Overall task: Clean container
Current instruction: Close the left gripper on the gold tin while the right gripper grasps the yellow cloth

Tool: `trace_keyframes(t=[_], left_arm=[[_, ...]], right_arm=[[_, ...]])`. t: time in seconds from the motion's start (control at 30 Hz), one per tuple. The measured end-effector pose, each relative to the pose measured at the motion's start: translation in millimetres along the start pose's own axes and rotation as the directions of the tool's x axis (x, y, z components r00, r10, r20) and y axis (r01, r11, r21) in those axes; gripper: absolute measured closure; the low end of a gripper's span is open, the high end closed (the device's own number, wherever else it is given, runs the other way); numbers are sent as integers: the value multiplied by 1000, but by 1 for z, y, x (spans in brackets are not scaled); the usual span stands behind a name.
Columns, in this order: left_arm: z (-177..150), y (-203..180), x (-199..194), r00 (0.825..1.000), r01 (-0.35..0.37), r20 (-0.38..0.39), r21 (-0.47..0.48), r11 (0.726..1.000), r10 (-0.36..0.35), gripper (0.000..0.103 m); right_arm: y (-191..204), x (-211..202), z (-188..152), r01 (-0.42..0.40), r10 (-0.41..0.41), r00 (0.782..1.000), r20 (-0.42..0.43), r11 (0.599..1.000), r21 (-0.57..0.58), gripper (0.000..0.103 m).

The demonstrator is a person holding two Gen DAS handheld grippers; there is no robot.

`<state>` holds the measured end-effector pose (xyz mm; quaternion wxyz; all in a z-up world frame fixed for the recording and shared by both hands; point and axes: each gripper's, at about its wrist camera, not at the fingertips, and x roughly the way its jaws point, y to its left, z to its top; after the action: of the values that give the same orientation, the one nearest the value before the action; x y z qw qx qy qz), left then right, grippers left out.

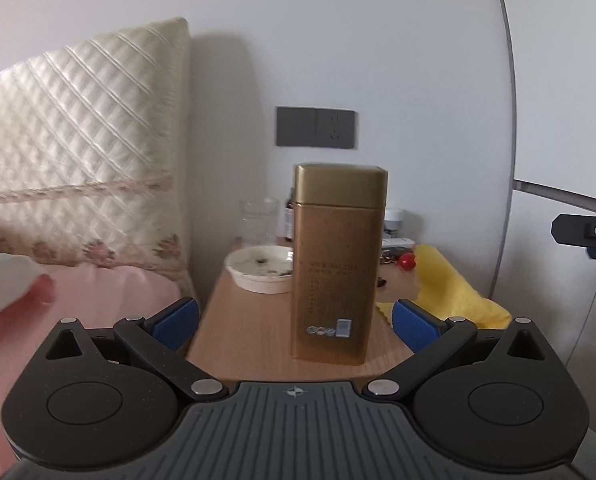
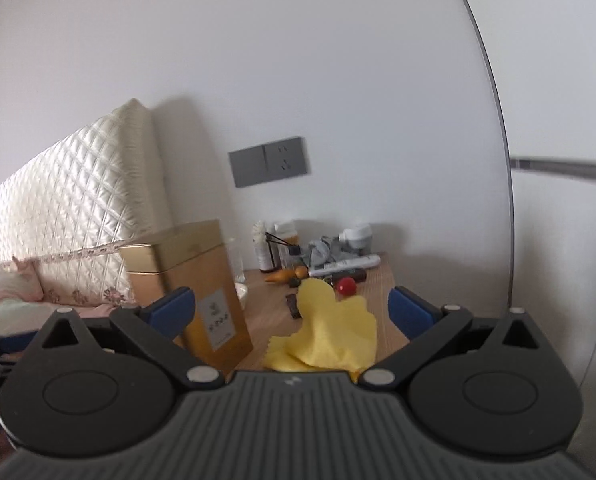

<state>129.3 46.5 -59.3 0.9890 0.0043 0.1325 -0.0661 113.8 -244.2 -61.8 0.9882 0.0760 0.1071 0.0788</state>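
Note:
A tall gold tin with its lid on stands upright near the front of the wooden bedside table. It also shows in the right wrist view. My left gripper is open and empty, just in front of the tin, with its jaws wide apart. A crumpled yellow cloth lies to the right of the tin; in the right wrist view the cloth sits between the open jaws of my right gripper, which holds nothing.
A dirty white dish and a clear glass stand behind the tin. Small bottles, a red ball and other clutter fill the back of the table. A bed with a quilted headboard lies to the left. A wall socket is behind.

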Motion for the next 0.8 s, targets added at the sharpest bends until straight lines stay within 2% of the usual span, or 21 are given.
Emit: trace_keyframes(t=[0.17,0.33,0.47,0.6,0.63,0.7,0.77,0.8], left_arm=[[-5,-8,40,1000,26,2,28,999,-26,0],[-18,-18,78,1000,0,-31,79,997,3,0],[-25,-21,92,999,25,-40,105,994,-21,0],[-28,-26,100,998,50,-43,129,990,-45,0],[-29,-26,103,998,54,-45,127,990,-49,0],[-30,-27,109,997,64,-43,130,990,-59,0],[-30,-29,111,998,64,-29,153,986,-61,2],[-30,-30,112,997,72,-32,161,984,-68,8]], right_arm=[[-26,30,-3,-54,55,998,-27,998,36,0],[-54,61,-10,-82,87,993,-84,994,69,0],[-79,89,-11,-143,163,980,-111,975,173,2],[-84,118,-11,-150,174,975,-140,975,165,12],[-83,127,-12,-146,170,973,-158,977,156,20],[-80,145,-14,-136,158,966,-202,983,121,29],[-74,163,-16,-128,141,957,-252,989,69,30],[-71,171,-18,-124,129,951,-280,992,37,32]])
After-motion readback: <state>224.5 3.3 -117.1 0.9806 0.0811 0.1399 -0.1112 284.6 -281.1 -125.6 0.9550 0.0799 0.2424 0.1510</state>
